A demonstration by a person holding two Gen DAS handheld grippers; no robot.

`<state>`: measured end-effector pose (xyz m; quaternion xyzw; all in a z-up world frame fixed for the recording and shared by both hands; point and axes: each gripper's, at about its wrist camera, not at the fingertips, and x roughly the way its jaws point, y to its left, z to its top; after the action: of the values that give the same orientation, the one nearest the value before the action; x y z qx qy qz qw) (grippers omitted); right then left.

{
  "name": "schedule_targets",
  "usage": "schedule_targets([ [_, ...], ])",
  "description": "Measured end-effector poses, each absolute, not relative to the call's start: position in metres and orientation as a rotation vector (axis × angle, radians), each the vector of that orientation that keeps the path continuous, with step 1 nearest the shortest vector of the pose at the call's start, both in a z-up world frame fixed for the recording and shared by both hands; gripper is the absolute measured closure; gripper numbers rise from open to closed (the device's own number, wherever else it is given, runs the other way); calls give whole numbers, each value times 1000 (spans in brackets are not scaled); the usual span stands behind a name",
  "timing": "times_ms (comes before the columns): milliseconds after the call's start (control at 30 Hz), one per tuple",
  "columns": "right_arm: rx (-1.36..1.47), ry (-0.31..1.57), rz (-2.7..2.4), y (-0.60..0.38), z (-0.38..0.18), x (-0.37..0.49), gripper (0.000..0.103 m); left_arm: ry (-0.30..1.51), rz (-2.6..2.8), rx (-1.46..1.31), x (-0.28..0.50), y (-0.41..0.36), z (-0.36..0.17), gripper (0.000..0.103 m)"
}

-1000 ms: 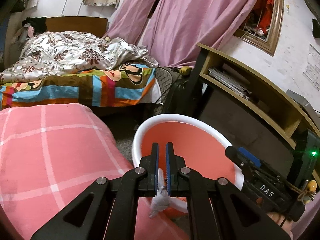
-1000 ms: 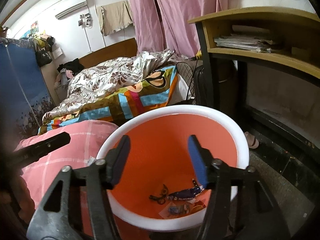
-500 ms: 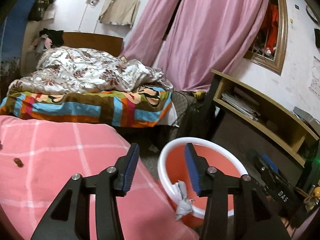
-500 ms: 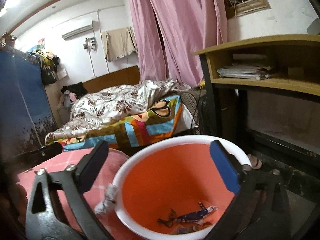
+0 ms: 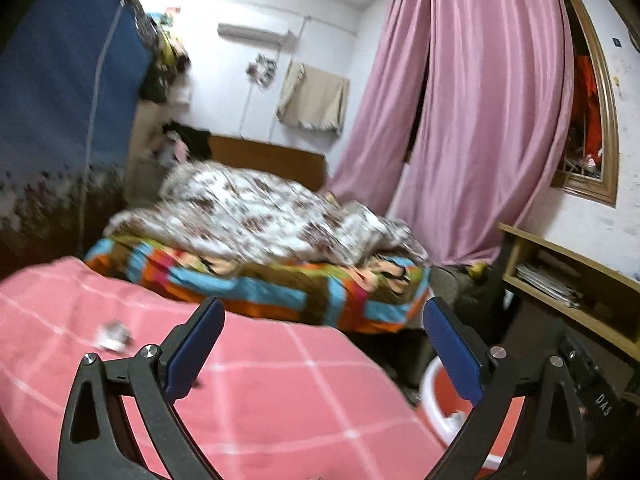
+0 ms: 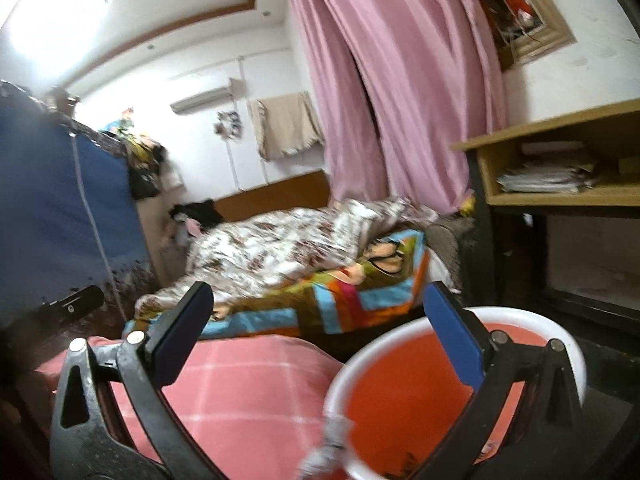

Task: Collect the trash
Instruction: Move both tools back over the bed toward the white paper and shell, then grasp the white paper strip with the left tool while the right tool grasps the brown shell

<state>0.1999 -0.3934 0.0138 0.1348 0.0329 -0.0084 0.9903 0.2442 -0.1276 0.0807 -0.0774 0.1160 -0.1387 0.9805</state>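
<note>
At the near rim of the orange basin (image 6: 452,372), in the right wrist view, we see a crumpled white scrap (image 6: 326,442) draped over the white lip, its long axis slanting from upper right to lower left, the lower end hanging outside against the pink checked cover (image 6: 244,396). Our right tongs (image 6: 320,330) point roughly level across the basin toward the bed (image 6: 304,276), blue pads spread wide with nothing between them. In the left wrist view our left tongs (image 5: 322,344) tip slightly downward over the pink cover; their jaws have just been opening and now stand wide apart, empty. A second small crumpled piece (image 5: 113,336) lies on the cover just left of the left pad; blur hides its shape.
</note>
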Motion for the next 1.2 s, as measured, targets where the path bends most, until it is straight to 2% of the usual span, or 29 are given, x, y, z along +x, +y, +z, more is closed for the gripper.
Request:
schedule_targets([
  [333,198,-17,121,-319,33,208,14,106,-137,-100,201,-49,90,5],
  [667,72,-7,256,-248,37,230,14,116,-45,-76,198,29,84,5],
  [933,-5,-29,347,-211,31,247,14,108,-11,-33,211,51,64,5],
  [1100,-42,80,382,-189,21,277,14,183,-19,-19,233,59,54,5],
  [1167,-49,162,407,-181,13,291,17,251,-31,-28,247,61,49,5],
  [1200,-57,196,415,-179,8,298,22,297,-44,-34,256,62,44,5],
])
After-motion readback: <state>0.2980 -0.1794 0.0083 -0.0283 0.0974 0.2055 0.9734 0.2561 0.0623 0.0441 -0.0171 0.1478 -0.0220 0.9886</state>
